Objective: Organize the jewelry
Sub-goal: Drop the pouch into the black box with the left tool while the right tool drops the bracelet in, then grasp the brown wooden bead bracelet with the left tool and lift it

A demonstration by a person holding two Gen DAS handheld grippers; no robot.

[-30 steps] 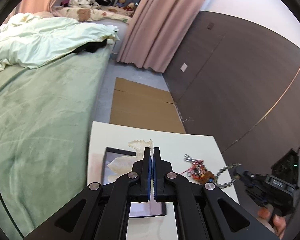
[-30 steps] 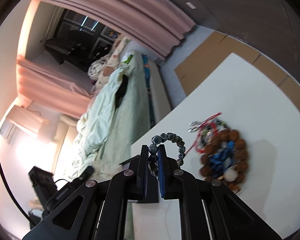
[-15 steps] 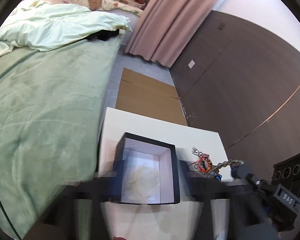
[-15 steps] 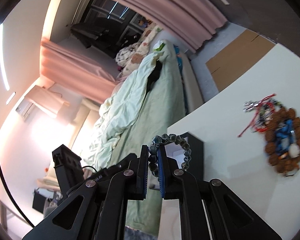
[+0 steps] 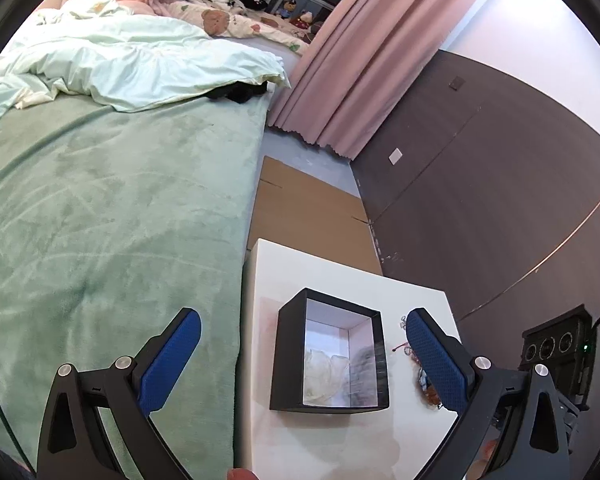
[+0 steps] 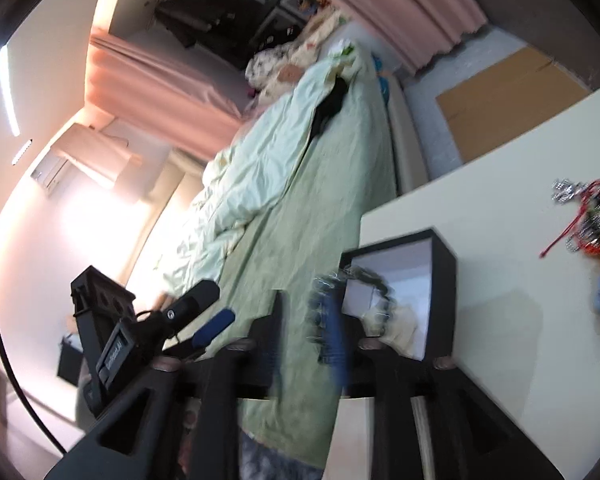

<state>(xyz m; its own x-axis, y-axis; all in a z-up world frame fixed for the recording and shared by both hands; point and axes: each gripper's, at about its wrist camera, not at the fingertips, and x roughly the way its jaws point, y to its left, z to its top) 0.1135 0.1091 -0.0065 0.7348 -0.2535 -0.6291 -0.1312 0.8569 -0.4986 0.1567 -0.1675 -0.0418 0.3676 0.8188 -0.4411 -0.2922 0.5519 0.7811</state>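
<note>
Now the left gripper (image 5: 300,354) stands wide apart, its jaws having just opened, with the black box (image 5: 329,364) on the white table (image 5: 340,280) ahead between its blue pads, untouched. Blurred, the right gripper (image 6: 304,324) has just been parting; the dark bead bracelet (image 6: 370,280) sits smeared over the box mouth, just beyond its right finger. More jewelry (image 6: 588,216) lies well right.

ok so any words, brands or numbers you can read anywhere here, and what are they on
White lettering on a label on the body of the left tool, whose jaws have just been opening with nothing gripped: too blurred to read.
Black box, wall plate, cardboard: no text visible.
Nothing else is legible in either view.
</note>
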